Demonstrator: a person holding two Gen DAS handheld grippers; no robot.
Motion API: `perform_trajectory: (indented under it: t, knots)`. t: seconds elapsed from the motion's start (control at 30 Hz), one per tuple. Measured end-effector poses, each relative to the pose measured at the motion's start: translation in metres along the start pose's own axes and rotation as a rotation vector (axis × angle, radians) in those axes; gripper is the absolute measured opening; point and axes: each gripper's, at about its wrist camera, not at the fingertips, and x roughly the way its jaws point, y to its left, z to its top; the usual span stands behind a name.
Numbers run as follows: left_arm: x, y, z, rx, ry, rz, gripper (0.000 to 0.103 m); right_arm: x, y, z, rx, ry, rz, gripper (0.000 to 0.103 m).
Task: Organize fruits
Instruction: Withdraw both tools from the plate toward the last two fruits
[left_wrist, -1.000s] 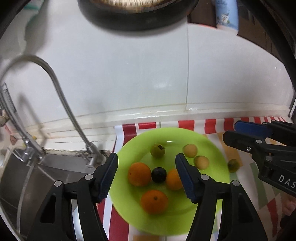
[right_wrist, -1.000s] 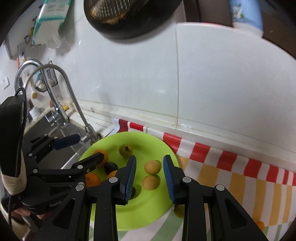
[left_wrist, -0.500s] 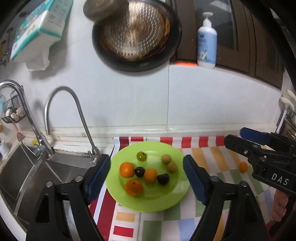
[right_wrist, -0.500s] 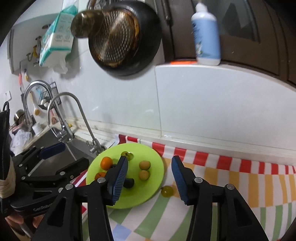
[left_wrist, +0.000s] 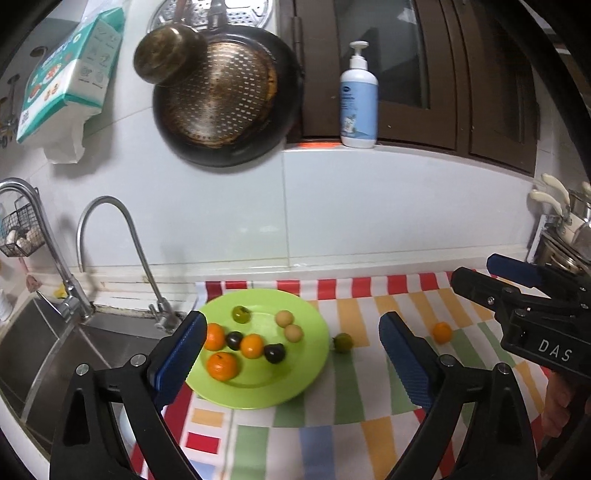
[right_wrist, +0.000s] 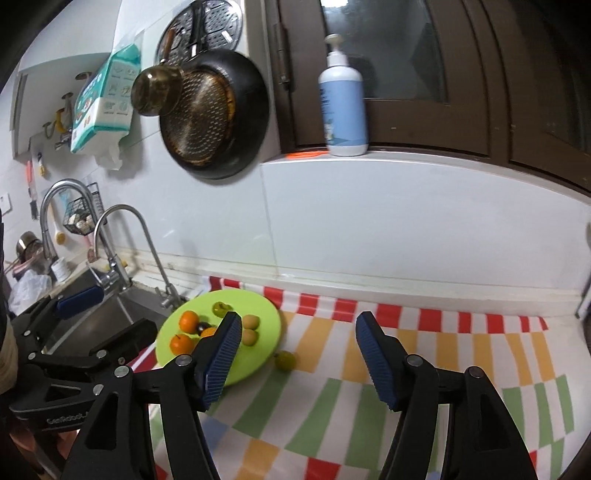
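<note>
while both grippers gape (nothing between), approx eight fruits sit on plate (left_wrist: 310, 365).

Both wrist cameras looked forward and downward from above the counter toward the wall. Both saw the plate (left_wrist: 314, 354) (right_wrist: 271, 317), pan (left_wrist: 225, 96) (right_wrist: 214, 114) and bottle (left_wrist: 358, 107) (right_wrist: 343, 103); each saw the other's gripper.

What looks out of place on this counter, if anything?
Two fruits lie loose on the striped cloth instead of on the green plate with the others: a green fruit beside the plate's right rim, and a small orange further right. Nothing looks spilled or damaged.
</note>
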Motion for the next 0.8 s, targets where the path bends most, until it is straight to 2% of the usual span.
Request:
perform_trajectory:
  t: [0.5, 0.8]
  knots:
    - [0.034, -0.038, -0.022, 0.076, 0.039, -0.036, 0.095, 0.006, -0.046, -0.032, 0.044, 0.075, -0.154, 0.065]
    - [0.067, -0.048, -0.035, 0.099, 0.077, -0.075, 0.094, 0.03, -0.067, -0.044, 0.07, 0.13, -0.188, 0.065]
